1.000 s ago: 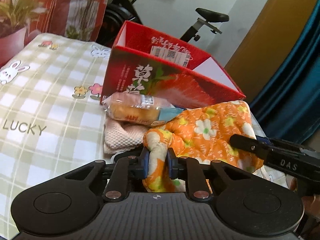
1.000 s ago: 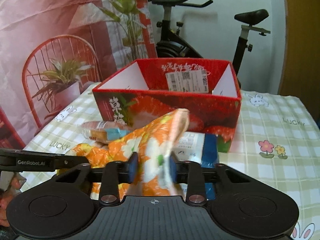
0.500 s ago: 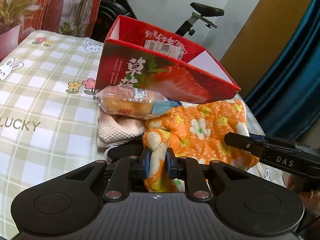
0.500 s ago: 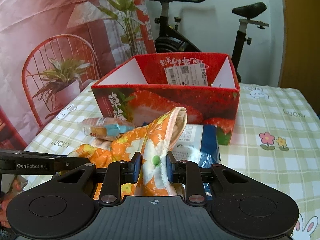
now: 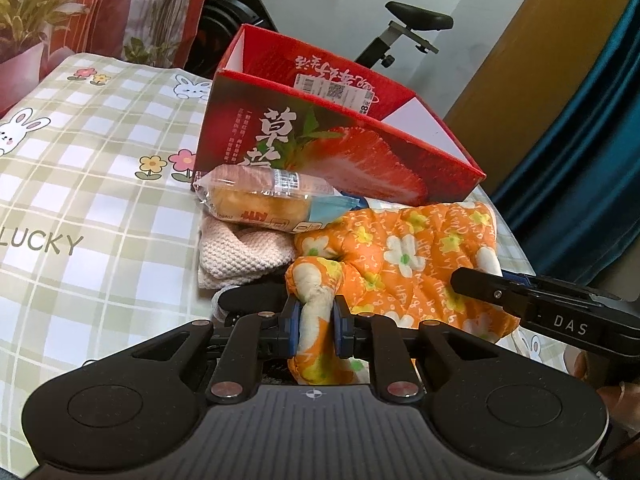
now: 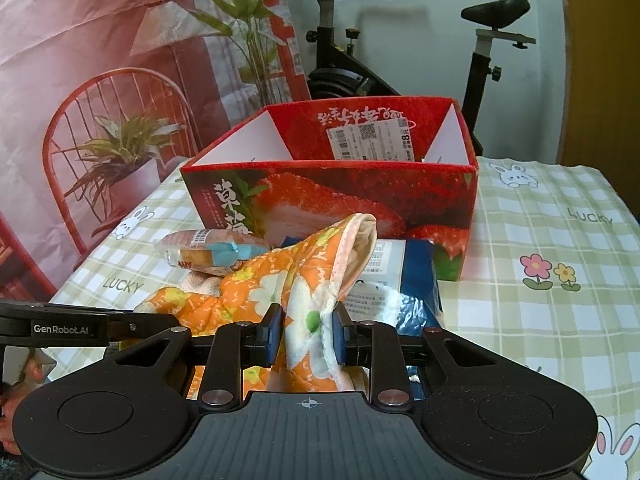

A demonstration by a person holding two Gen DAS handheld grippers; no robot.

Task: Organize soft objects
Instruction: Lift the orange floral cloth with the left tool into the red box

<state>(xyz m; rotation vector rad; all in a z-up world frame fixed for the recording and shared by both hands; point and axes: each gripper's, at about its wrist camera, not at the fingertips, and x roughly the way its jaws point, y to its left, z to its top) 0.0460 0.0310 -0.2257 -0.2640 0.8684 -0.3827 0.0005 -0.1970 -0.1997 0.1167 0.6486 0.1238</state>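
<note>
**Oven mitt held at both ends in front of the strawberry box**

Little had moved since the earlier frames: both hands held their places, and the box only sat slightly differently in each view.

The left gripper (image 5: pixel 316 326) had its fingers closed narrowly on the thumb end of the orange floral oven mitt (image 5: pixel 404 256). The right gripper (image 6: pixel 307 330) had its fingers clamped on the mitt's cuff end (image 6: pixel 316 280), whose open mouth stood up above them. So the mitt's long axis ran between the two grippers, stretched across and raised a little above the worktop (image 5: pixel 80 184), which wore a checked cloth printed with rabbits.

The red strawberry box (image 6: pixel 332 196) stood straight ahead of both grippers, open at the top and apparently empty. It seemed the likely place for the mitt, which would have to rise over the near wall. Neither hand looked clearly nearer.

Between mitt and box lay a wrapped bread roll (image 5: pixel 260 200), resting on a pink knitted cloth (image 5: pixel 240 256), and, on the right, a blue packet (image 6: pixel 404 280). These crowded the box's near wall. An exercise bike (image 6: pixel 400 40) stood behind the worktop.
</note>
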